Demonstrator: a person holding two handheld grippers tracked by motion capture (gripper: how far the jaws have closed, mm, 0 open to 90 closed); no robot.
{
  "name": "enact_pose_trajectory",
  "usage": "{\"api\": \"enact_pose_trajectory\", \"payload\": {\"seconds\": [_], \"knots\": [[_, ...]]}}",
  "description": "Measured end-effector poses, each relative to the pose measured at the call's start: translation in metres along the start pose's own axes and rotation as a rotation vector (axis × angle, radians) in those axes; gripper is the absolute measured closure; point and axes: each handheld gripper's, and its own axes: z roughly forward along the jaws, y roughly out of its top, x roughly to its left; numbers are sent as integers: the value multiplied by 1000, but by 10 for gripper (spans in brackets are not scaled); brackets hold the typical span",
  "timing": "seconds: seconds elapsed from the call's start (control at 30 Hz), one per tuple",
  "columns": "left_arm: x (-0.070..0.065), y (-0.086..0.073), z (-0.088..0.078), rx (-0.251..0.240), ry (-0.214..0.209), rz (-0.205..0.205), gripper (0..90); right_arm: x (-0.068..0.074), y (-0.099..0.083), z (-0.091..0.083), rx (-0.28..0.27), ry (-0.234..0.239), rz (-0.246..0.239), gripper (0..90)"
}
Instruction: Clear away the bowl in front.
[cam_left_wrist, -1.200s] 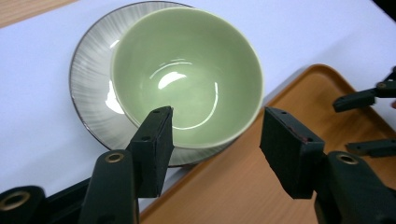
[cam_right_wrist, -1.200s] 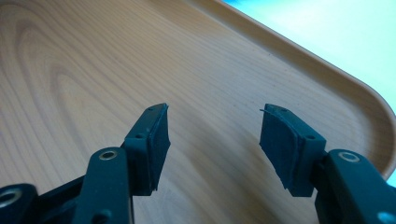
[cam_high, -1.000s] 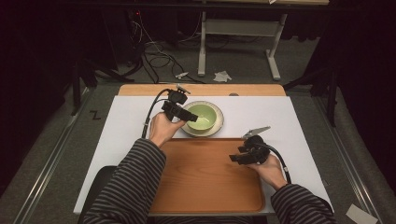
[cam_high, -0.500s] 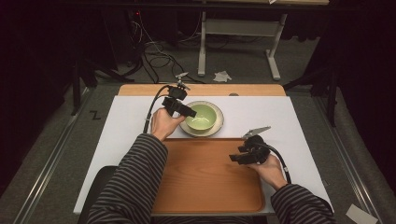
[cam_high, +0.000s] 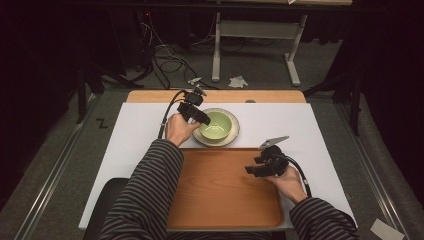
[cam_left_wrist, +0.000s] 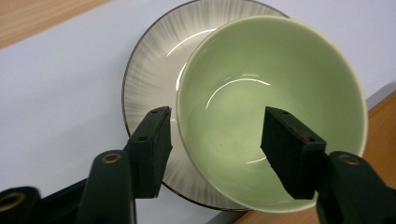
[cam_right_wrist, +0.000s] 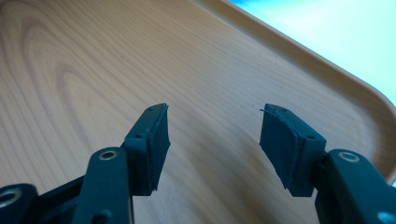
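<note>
A pale green bowl (cam_high: 219, 123) sits on a grey streaked plate (cam_high: 231, 138) on the white mat, just beyond the wooden tray (cam_high: 220, 195). My left gripper (cam_high: 205, 120) is open at the bowl's left rim. In the left gripper view the bowl (cam_left_wrist: 280, 70) leans off-centre on the plate (cam_left_wrist: 149, 70). The left gripper (cam_left_wrist: 215, 140) straddles the rim, with one jaw outside over the plate and the other inside the bowl; neither jaw presses the rim. My right gripper (cam_high: 249, 171) hovers open over the tray's right part (cam_right_wrist: 93, 70), with nothing between its jaws (cam_right_wrist: 212, 135).
A white mat (cam_high: 310, 125) covers the table, and a strip of wooden tabletop (cam_high: 150, 96) shows at the back. Beyond the table lie floor cables (cam_high: 165, 55), a metal stand (cam_high: 216, 50) and a paper scrap (cam_high: 238, 81). The tray's raised rim (cam_right_wrist: 327, 70) runs beside the right gripper.
The left hand and gripper have shifted slightly toward the far side at the bowl's rim. The right gripper has stayed still over the tray.
</note>
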Motion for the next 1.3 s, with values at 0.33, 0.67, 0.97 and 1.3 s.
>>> {"api": "enact_pose_trajectory", "payload": {"seconds": [0.33,0.67,0.97,1.3], "knots": [[8,-2,18,53,24,-24,536,-1,0,1,-3,6,-19,437],[12,-4,31,87,38,-53,640,1,0,1,2,8,-12,436],[12,-7,39,113,48,-69,696,0,0,0,-2,7,-17,436],[20,-2,42,111,47,-118,798,1,0,0,-4,11,-22,436]]}}
